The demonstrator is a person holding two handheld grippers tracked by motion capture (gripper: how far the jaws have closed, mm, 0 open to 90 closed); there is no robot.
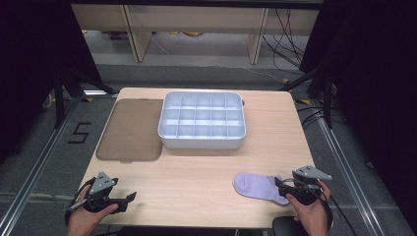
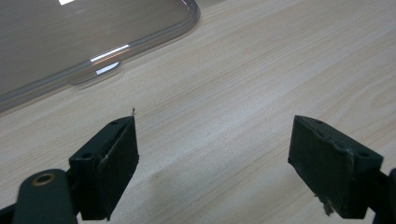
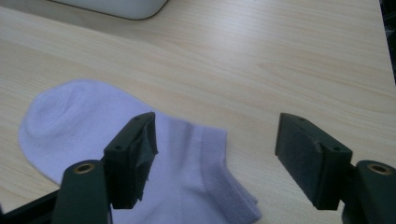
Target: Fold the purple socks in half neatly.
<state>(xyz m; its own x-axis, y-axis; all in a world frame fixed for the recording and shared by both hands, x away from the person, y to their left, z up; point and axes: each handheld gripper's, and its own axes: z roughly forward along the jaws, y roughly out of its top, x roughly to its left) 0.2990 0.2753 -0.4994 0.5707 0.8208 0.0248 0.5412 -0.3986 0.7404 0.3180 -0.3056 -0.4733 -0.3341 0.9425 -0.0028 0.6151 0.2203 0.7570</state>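
Observation:
A lilac ankle sock (image 1: 258,188) lies flat near the table's front right, toe toward the left. My right gripper (image 1: 281,186) hovers at its cuff end, jaws open; in the right gripper view the sock (image 3: 79,126) spreads under the left jaw and the gap (image 3: 215,154), and nothing is pinched. My left gripper (image 1: 129,197) rests at the front left of the table, open, with bare wood between its jaws (image 2: 212,163). A white compartment tray (image 1: 202,142) stands at the table's middle back.
A translucent brown lid (image 1: 130,130) lies flat left of the tray; its rounded corner (image 2: 116,51) appears ahead of the left gripper. The wooden table (image 1: 196,172) ends close behind both hands. Cables and shelving stand beyond the far edge.

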